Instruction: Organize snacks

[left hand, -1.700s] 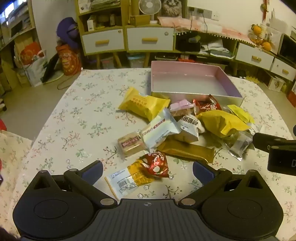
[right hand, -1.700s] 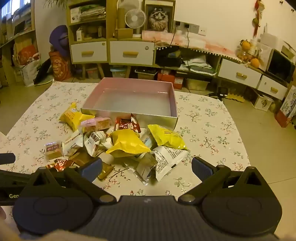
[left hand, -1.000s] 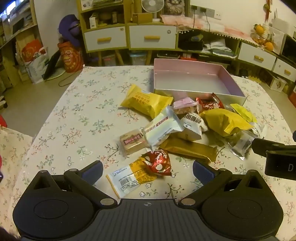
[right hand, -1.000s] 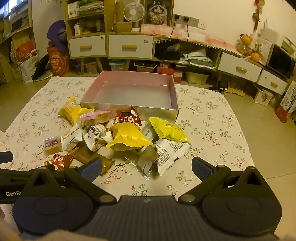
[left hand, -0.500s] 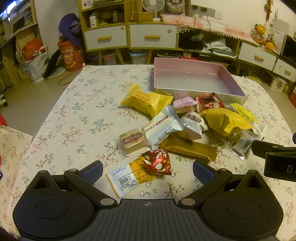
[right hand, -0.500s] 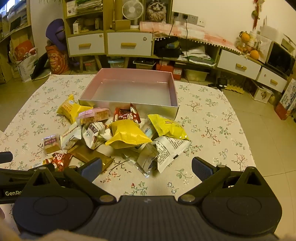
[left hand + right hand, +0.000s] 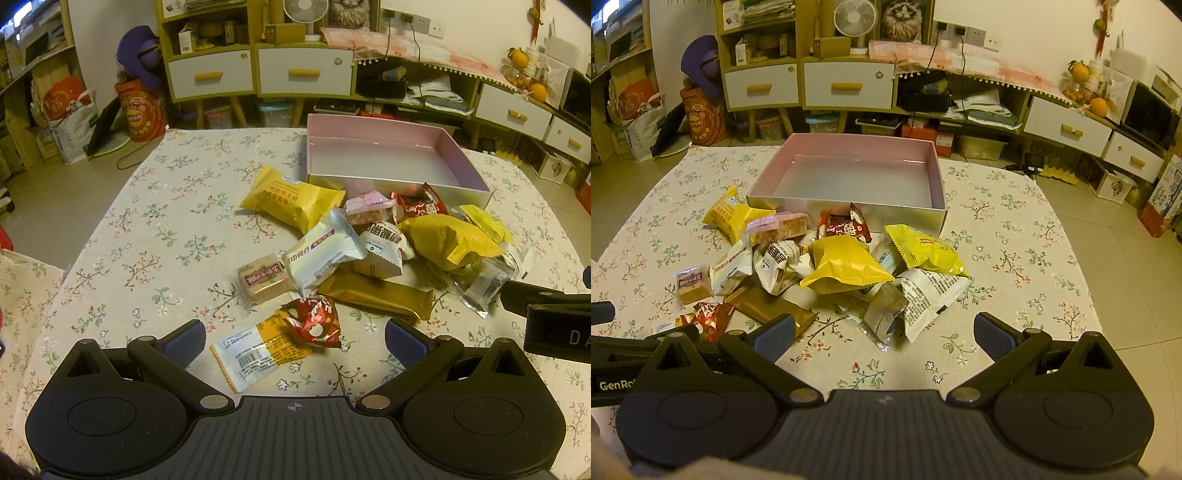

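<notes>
A pile of several wrapped snacks lies on the floral tablecloth in front of an empty pink box (image 7: 384, 127) (image 7: 936, 177). In the left wrist view a red wrapper (image 7: 314, 321) and a white-and-orange packet (image 7: 260, 352) lie nearest my left gripper (image 7: 293, 338), which is open and empty just above them. A yellow packet (image 7: 291, 195) and a gold bar (image 7: 376, 295) lie farther off. My right gripper (image 7: 882, 334) is open and empty, close behind a clear packet (image 7: 882, 317) and a white pouch (image 7: 929, 293). A big yellow pouch (image 7: 846, 264) tops the pile.
The table (image 7: 147, 221) has bare cloth on its left side and its right edge (image 7: 1052, 240) drops to a tiled floor. Behind stand drawer cabinets (image 7: 846, 86), shelves and bags (image 7: 70, 118). The right gripper's body (image 7: 554, 317) shows at the left view's right edge.
Both cameras have risen and tilted slightly, so the pile and box sit a little lower in view. No snack has moved and both grippers have stayed open.
</notes>
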Available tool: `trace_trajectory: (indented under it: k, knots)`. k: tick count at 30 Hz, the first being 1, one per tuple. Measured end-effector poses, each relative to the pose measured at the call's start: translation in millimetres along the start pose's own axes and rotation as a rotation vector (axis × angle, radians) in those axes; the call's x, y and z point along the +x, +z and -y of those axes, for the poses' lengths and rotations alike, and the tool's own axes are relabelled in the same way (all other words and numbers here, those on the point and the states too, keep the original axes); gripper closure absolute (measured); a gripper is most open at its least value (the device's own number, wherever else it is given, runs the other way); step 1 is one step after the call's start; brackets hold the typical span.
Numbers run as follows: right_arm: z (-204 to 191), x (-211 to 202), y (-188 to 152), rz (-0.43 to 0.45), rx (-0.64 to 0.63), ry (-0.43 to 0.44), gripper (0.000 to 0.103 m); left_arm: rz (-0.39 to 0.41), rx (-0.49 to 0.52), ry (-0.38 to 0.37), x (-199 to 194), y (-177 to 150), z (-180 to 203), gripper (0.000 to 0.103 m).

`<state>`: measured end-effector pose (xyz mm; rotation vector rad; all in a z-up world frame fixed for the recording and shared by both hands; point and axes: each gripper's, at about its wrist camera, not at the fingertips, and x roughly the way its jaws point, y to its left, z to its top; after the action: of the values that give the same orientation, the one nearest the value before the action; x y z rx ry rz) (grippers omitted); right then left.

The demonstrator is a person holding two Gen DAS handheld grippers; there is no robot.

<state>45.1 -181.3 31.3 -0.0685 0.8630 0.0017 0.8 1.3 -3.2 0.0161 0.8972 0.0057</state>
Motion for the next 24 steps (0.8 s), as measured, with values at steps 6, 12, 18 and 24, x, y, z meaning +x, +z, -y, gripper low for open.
trace_trajectory:
  k: [6,12,18,24]
  knots:
    - [-0.2,0.9,-1.2,-0.002,0.003,-0.001,0.0,-0.001,0.0,0.0,0.0,0.0,-0.2,0.0]
    - [0.2,1.4,-1.9,-0.003,0.004,-0.001,0.0,-0.001,0.001,0.0,0.5,-0.4,0.0,0.0]
    - [0.2,2.0,-2.7,-0.008,0.005,-0.001,0.0,-0.001,0.001,0.0,0.5,-0.4,-0.1,0.0]
    - [0.4,1.6,-1.5,-0.014,0.01,-0.001,0.0,-0.001,0.0,0.0,0.4,-0.2,-0.1,0.0]
